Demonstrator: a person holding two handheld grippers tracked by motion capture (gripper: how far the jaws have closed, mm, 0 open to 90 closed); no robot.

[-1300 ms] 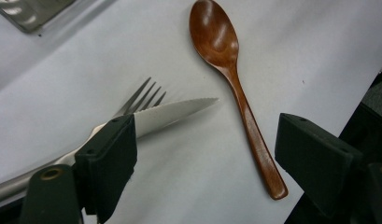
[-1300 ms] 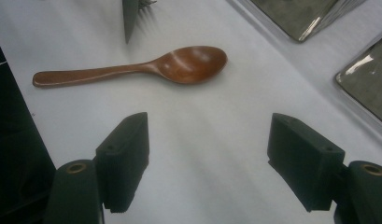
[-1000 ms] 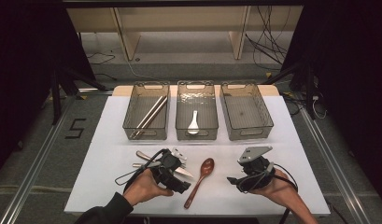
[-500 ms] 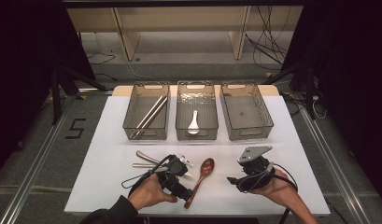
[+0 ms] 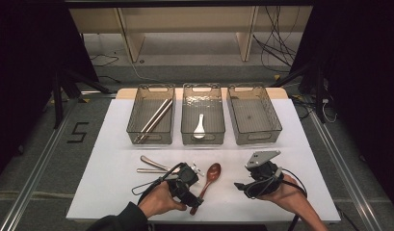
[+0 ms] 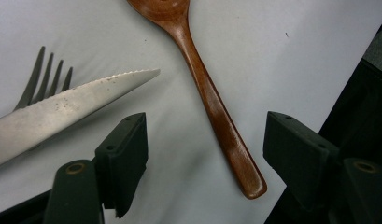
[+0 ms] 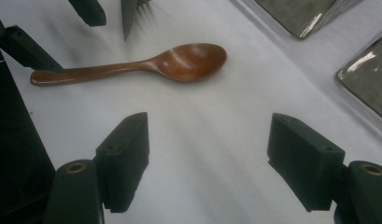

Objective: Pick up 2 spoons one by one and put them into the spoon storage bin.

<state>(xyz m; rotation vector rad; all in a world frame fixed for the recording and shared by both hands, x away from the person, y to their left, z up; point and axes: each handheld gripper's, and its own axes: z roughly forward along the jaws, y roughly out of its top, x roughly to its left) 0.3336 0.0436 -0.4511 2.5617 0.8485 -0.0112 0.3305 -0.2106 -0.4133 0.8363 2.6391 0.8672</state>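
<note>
Spoon handle [image 6: 226, 135] between open left tool [image 6: 205, 154]

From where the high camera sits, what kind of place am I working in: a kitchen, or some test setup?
Most likely a lab or recording rig, not a kitchen: a white table on a bare floor with loose cables, three clear sorting bins in a row, and a "5" marked on the floor.
</note>
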